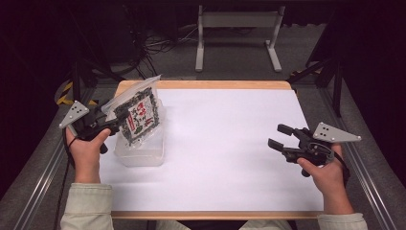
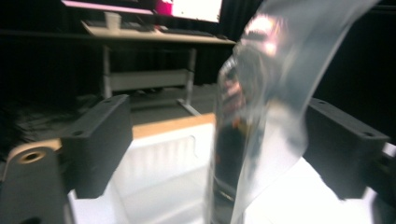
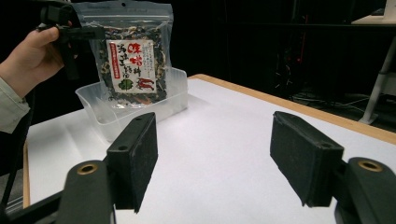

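A clear pouch of dark dried food with a red and white label (image 1: 140, 114) stands upright in a clear plastic tub (image 1: 143, 155) at the table's left side, its lower end inside the tub. My left gripper (image 1: 114, 119) is at the pouch's upper left edge. Its jaws stand wide apart in the left gripper view, with the pouch's clear top (image 2: 266, 107) between them and neither pad pressing on it. My right gripper (image 1: 278, 136) hovers over the right side of the table, open, with nothing between its pads (image 3: 135, 158). The right gripper view faces the pouch (image 3: 133, 60) and the tub (image 3: 100, 112).
White paper (image 1: 225, 143) covers the wooden table (image 1: 206, 85). A white desk frame (image 1: 237, 33) and cables stand on the floor beyond the far edge. Metal rails (image 1: 38, 187) run along both sides of the table.
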The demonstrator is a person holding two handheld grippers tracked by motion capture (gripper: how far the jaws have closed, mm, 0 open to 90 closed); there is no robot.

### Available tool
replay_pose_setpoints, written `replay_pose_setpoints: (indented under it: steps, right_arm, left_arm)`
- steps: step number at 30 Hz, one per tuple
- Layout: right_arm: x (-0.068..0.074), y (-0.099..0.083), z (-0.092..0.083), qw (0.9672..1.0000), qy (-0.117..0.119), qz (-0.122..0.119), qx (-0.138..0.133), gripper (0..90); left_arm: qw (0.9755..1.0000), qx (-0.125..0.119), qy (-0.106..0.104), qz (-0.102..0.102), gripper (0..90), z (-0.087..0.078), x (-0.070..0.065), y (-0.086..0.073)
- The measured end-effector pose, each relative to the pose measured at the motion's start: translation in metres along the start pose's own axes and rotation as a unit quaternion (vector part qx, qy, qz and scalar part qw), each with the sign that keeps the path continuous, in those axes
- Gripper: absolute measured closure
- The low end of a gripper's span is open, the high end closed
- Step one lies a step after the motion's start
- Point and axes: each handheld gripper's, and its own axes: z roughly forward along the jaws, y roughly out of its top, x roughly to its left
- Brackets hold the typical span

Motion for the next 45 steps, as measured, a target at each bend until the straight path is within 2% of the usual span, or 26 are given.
replay_pose_setpoints:
  steps: [10, 13, 17, 20, 22, 25, 27, 28, 30, 31, 32, 36, 39, 40, 41, 42, 45]
  right_arm:
    - [-0.001, 0.001, 0.004, 1.0000, 0.003, 0.000, 0.001, 33.0]
    - [-0.001, 0.000, 0.005, 1.0000, 0.003, 0.000, 0.002, 33.0]
    - [-0.001, 0.000, 0.005, 1.0000, 0.004, 0.000, 0.004, 33.0]
    - [-0.001, -0.001, 0.005, 1.0000, 0.002, 0.001, 0.005, 33.0]
    - [-0.002, -0.001, 0.006, 1.0000, 0.001, 0.002, 0.005, 33.0]
    - [-0.003, -0.001, 0.008, 1.0000, 0.002, 0.002, 0.009, 33.1]
    - [-0.004, -0.002, 0.010, 0.9999, 0.003, 0.001, 0.011, 33.0]
    - [-0.004, -0.002, 0.010, 0.9999, 0.003, 0.001, 0.011, 33.0]
    - [-0.005, -0.004, 0.015, 0.9999, 0.007, 0.002, 0.014, 32.6]
    - [-0.005, -0.004, 0.015, 0.9999, 0.007, 0.002, 0.014, 32.6]
    - [-0.005, -0.006, 0.017, 0.9998, 0.007, 0.002, 0.016, 32.3]
    - [-0.007, -0.010, 0.016, 0.9998, 0.003, 0.004, 0.018, 31.8]
    - [-0.008, -0.014, 0.014, 0.9998, -0.003, 0.006, 0.020, 31.3]
    - [-0.008, -0.015, 0.013, 0.9998, -0.005, 0.006, 0.021, 31.1]
    - [-0.009, -0.017, 0.011, 0.9997, -0.009, 0.006, 0.021, 30.8]
    - [-0.009, -0.018, 0.010, 0.9997, -0.009, 0.007, 0.022, 30.9]
    - [-0.009, -0.023, 0.007, 0.9995, -0.015, 0.012, 0.025, 30.5]
  left_arm:
    - [0.9985, -0.032, 0.029, 0.035, 8.3, -0.015, -0.022, 0.023]
    - [0.9968, -0.047, 0.043, 0.048, 7.4, -0.021, -0.029, 0.031]
    - [0.9946, -0.068, 0.044, 0.066, 6.3, -0.028, -0.044, 0.042]
    - [0.9936, -0.073, 0.022, 0.083, 6.4, -0.029, -0.061, 0.049]
    - [0.9935, -0.069, -0.012, 0.090, 6.9, -0.025, -0.075, 0.049]
    - [0.9927, -0.051, -0.045, 0.099, 7.1, -0.018, -0.095, 0.046]
    - [0.9920, -0.042, -0.071, 0.096, 7.2, -0.011, -0.107, 0.041]
    - [0.9920, -0.042, -0.071, 0.096, 7.2, -0.011, -0.107, 0.041]
    - [0.9909, -0.024, -0.101, 0.086, 7.3, 0.002, -0.123, 0.033]
    - [0.9909, -0.024, -0.101, 0.086, 7.5, 0.002, -0.123, 0.033]
    - [0.9895, -0.007, -0.121, 0.079, 7.9, 0.014, -0.136, 0.023]
    - [0.9858, 0.029, -0.150, 0.071, 9.2, 0.036, -0.154, 0.003]
    - [0.9825, 0.053, -0.166, 0.066, 8.5, 0.051, -0.167, -0.012]
    - [0.9825, 0.053, -0.166, 0.066, 8.4, 0.051, -0.167, -0.012]
    - [0.9795, 0.070, -0.178, 0.063, 8.1, 0.061, -0.176, -0.023]
    - [0.9795, 0.070, -0.178, 0.063, 7.9, 0.061, -0.176, -0.023]
    - [0.9759, 0.091, -0.191, 0.053, 7.9, 0.074, -0.188, -0.042]
